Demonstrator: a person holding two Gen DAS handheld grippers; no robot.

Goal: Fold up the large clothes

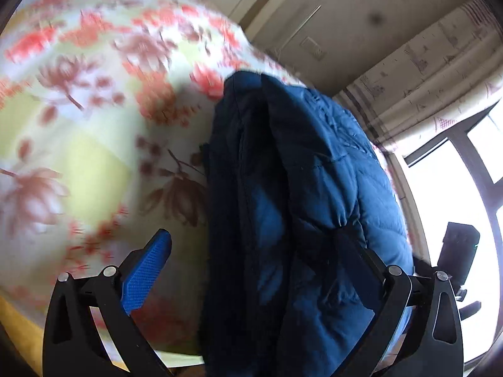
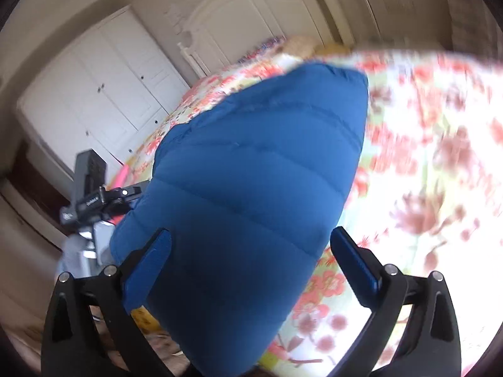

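The right gripper (image 2: 250,259) stands with its blue-padded jaws spread wide, a blue quilted jacket (image 2: 251,188) filling the gap between them; neither pad visibly presses on the fabric. The jacket lies on a bed under a flowered bedspread (image 2: 424,163), and its long axis runs from the gripper's base up and slightly right, narrowing to a blunt end near the far edge of the spread. The quilting seams cross that axis in slanted bands.

In the left wrist view, the left gripper (image 1: 251,267) also has its jaws wide apart. Its left pad (image 1: 147,273) is clear of the cloth, over the bedspread (image 1: 78,125); the right pad is hidden behind the jacket (image 1: 298,188), so whether it touches cannot be told. Here the jacket shows as a bunched, upright fold, dark inside and blue outside, running from the gripper's base up the frame.

Beyond the bed, the right wrist view shows a white headboard (image 2: 251,9), white cupboard doors (image 2: 103,94) and a black device (image 2: 91,188) at the left edge bearing small white lettering too blurred to read. The left wrist view shows a patterned curtain (image 1: 424,62) beside a bright window (image 1: 456,204).
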